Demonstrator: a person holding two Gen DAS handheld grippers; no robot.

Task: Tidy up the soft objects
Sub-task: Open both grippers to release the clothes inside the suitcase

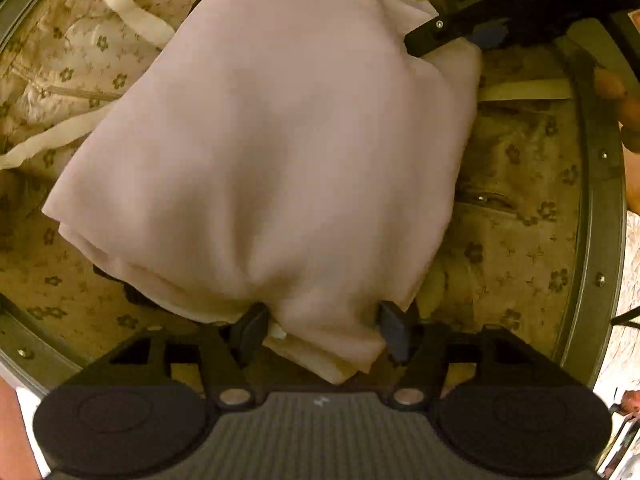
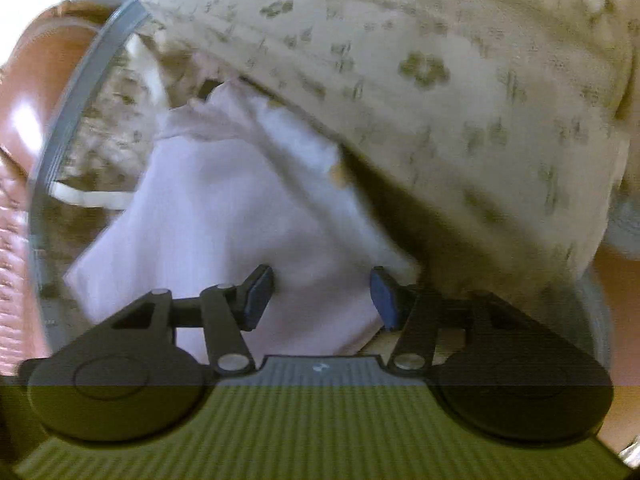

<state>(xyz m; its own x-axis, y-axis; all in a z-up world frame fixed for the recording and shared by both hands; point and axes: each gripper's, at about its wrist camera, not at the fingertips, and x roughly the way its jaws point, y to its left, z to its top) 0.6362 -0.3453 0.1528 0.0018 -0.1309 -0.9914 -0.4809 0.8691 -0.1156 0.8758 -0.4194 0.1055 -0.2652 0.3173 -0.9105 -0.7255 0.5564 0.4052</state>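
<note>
A folded pale pink cloth [image 1: 272, 140] lies inside an open suitcase with a beige flower-print lining [image 1: 516, 240]. My left gripper [image 1: 323, 326] is at the cloth's near edge. Its jaws press in on the thick folded edge, which bunches between the pads. In the left wrist view my right gripper [image 1: 456, 38] sits at the cloth's far right corner, with the corner between its fingers. In the right wrist view the pink cloth [image 2: 224, 208] runs between the right gripper's [image 2: 322, 294] blue pads, under a fold of the flowered lining [image 2: 440, 92].
The suitcase's grey rim [image 1: 600, 200] curves along the right and near left sides. White straps [image 1: 120, 4] lie on the lining at the far left. A person's hand [image 1: 624, 104] shows beyond the right rim. A brown leather surface [image 2: 36, 80] lies outside the rim.
</note>
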